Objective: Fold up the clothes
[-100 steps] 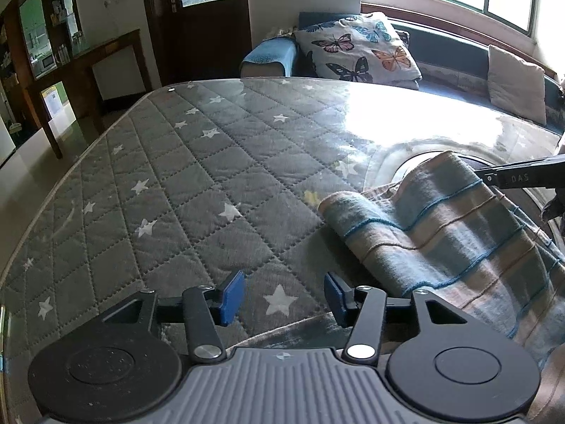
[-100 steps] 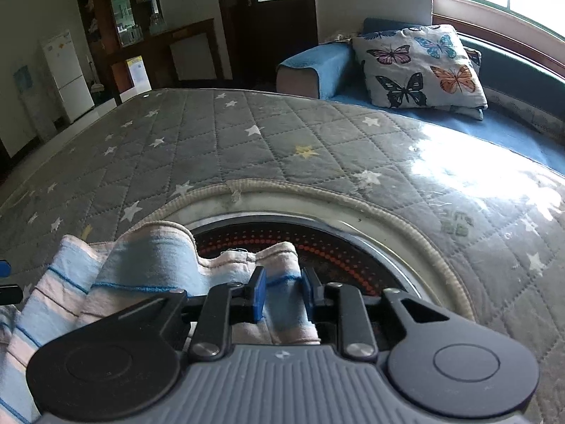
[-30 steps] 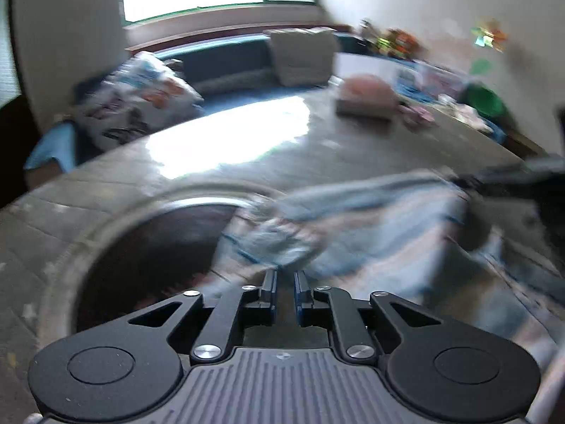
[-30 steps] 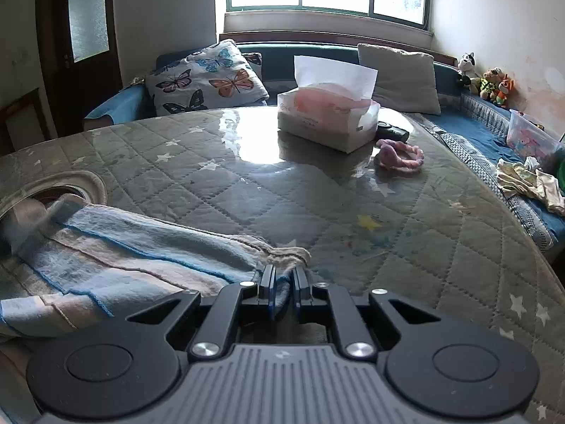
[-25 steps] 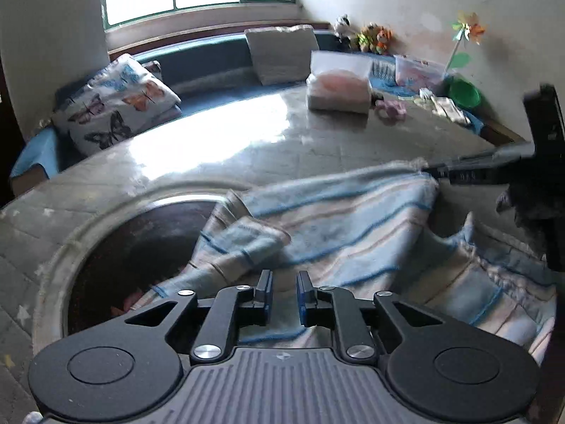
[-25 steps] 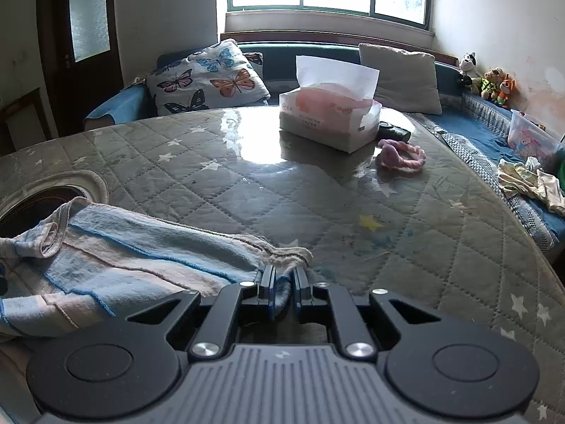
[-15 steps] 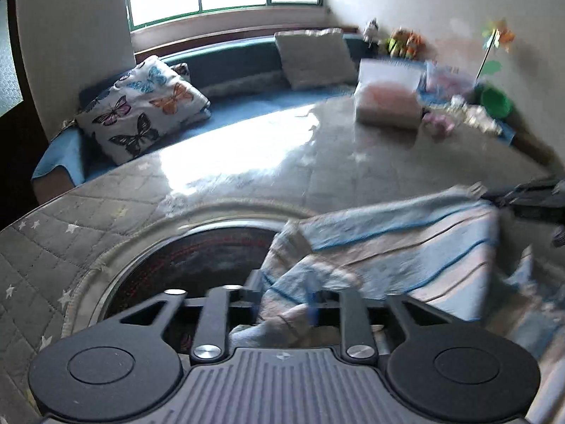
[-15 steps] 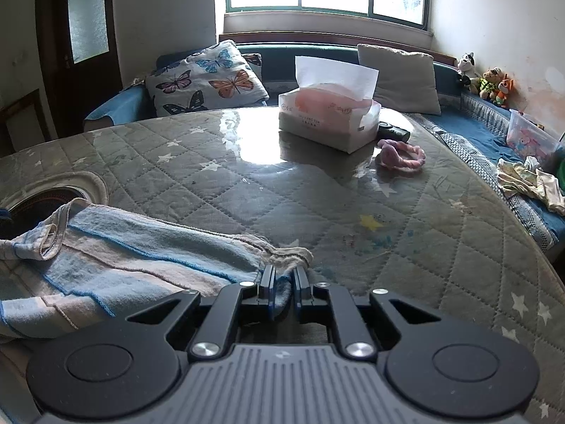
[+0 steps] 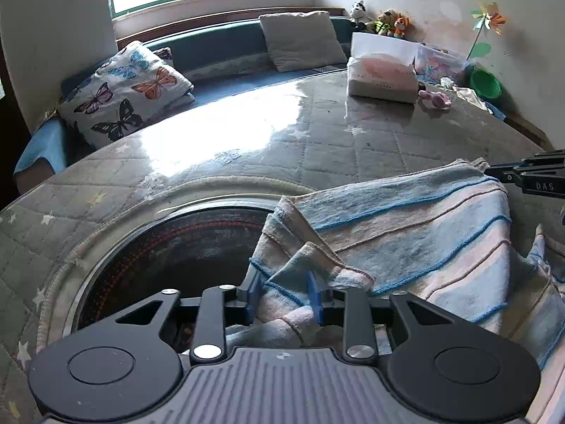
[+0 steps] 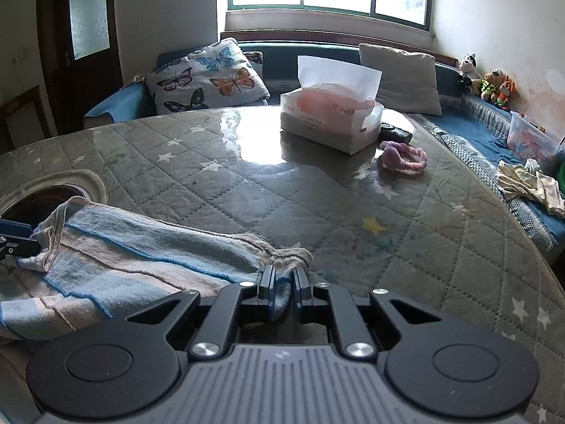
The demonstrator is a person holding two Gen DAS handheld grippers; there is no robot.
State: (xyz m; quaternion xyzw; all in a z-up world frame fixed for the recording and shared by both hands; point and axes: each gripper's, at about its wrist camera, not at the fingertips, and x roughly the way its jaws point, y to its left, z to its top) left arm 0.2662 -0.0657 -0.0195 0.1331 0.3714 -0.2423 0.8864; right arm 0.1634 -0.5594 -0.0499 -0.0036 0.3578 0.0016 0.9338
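Biggest risk I'm seeing here is the left corner slipping; the left gripper [image 9: 284,295] is only catching a bunched fold of the striped garment [image 9: 406,233], so a pull might be dragging out one layer and leaving the rest sagging. That corner is also hanging over the round cut-out [image 9: 169,247] in the quilted table cover [image 10: 317,194], so loose cloth could be dropping into the hole instead of lying flat. If both hands are pulling unevenly, the fold is probably ending up skewed.

Jaws now: the left ones have just been closing and are sitting narrowly apart with the cloth filling the gap; the blue pads look like they're pressing on it. The right gripper [image 10: 282,291] is almost fully together and pinching the garment's frayed far corner against the table.

The garment itself is stretching across the table between the two grippers, well apart from the tissue box [image 10: 330,123] and the pink scrunchie thing [image 10: 402,159] further back.
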